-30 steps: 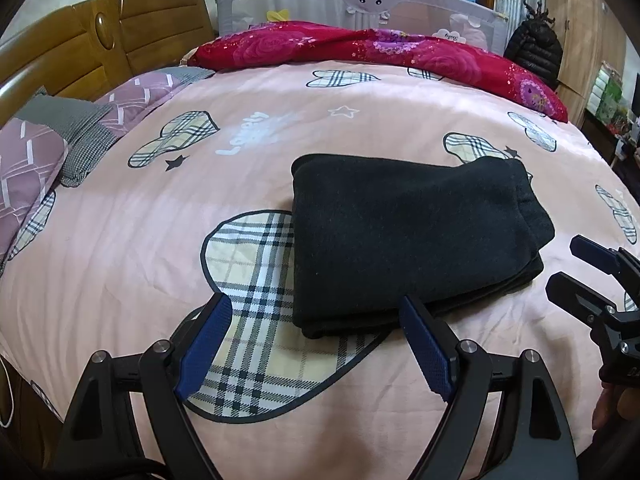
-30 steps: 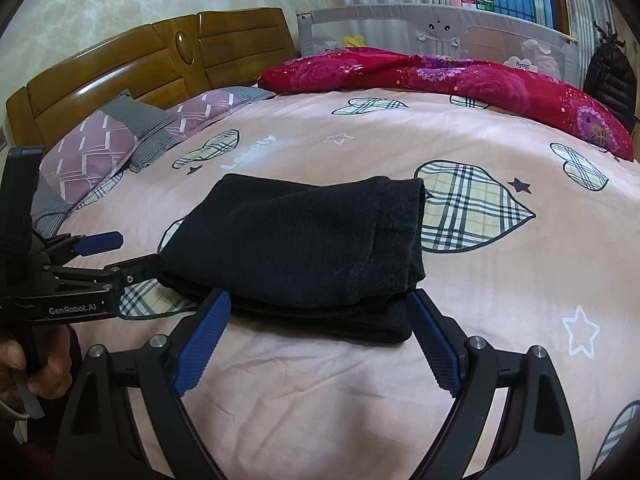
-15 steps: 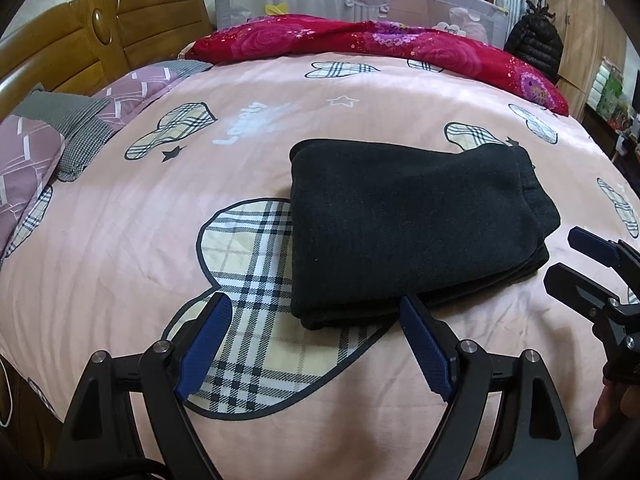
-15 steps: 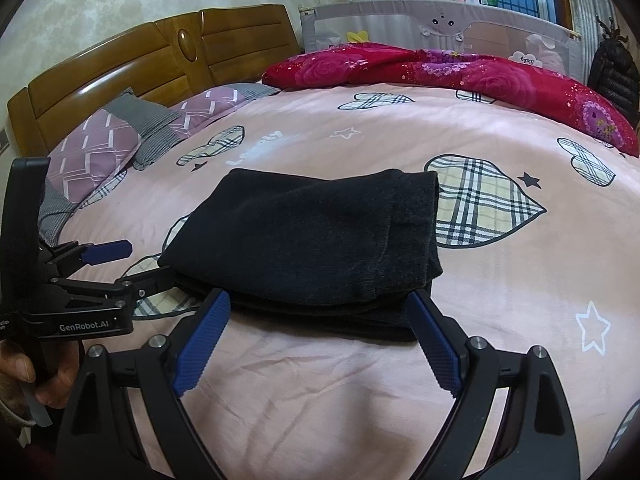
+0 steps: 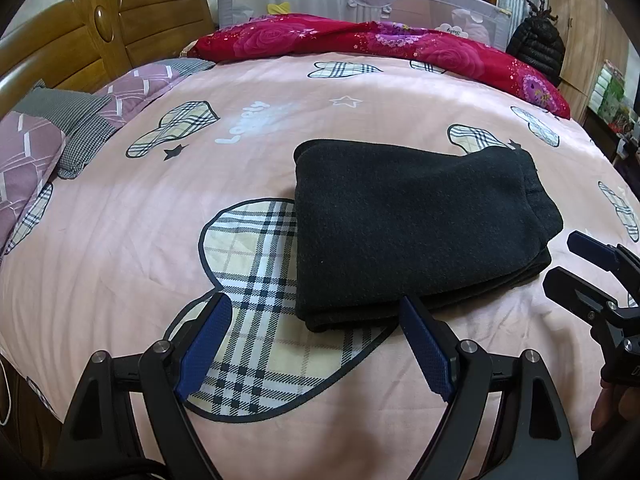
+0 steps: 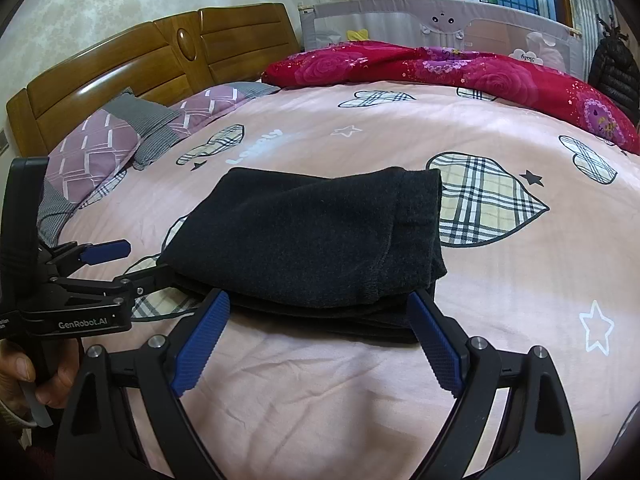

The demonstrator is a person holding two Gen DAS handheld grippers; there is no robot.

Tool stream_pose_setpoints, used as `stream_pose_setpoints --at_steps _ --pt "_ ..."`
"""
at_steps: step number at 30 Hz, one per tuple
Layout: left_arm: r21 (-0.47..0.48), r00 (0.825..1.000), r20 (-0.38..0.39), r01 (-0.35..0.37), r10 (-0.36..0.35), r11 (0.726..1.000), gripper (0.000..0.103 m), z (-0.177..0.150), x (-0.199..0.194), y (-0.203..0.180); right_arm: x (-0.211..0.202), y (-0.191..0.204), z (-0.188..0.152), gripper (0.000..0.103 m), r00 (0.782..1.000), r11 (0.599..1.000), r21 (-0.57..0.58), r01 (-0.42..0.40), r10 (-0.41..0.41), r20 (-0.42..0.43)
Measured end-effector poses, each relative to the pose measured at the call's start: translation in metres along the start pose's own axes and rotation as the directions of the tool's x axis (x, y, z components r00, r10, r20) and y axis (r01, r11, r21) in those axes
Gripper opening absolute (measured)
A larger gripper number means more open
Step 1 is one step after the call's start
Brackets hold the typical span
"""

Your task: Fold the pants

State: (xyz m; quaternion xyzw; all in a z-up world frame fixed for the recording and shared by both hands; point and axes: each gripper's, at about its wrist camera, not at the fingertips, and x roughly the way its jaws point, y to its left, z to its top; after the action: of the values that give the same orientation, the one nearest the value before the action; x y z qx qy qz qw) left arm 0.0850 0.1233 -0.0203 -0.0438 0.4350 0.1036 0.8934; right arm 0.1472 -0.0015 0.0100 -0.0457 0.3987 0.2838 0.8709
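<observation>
The black pants (image 5: 408, 224) lie folded into a thick flat rectangle on the pink bed cover (image 5: 120, 240). They also show in the right wrist view (image 6: 312, 240). My left gripper (image 5: 316, 316) is open and empty, just in front of the bundle's near left corner. My right gripper (image 6: 320, 312) is open and empty, its blue pads at the bundle's near edge. The left gripper also shows in the right wrist view (image 6: 120, 264), at the bundle's left end. The right gripper shows at the right edge of the left wrist view (image 5: 568, 260).
Purple and grey pillows (image 6: 104, 148) lie at the wooden headboard (image 6: 160, 64). A red flowered quilt (image 6: 440, 72) runs along the far side by a grey bed rail (image 6: 440, 20). A black jacket (image 5: 536, 48) hangs at the far right.
Both cameras have drawn slightly closer to the pants. The pants have not moved and both grippers stay open.
</observation>
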Motion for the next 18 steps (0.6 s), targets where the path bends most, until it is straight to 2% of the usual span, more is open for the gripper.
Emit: stream_pose_setpoints --at_steps 18 --pt "-0.004 1.0 0.013 -0.003 0.003 1.0 0.086 0.0014 -0.0021 0.0008 0.0013 0.0014 0.0005 0.091 1.0 1.0 0.0 -0.004 0.004 0.003"
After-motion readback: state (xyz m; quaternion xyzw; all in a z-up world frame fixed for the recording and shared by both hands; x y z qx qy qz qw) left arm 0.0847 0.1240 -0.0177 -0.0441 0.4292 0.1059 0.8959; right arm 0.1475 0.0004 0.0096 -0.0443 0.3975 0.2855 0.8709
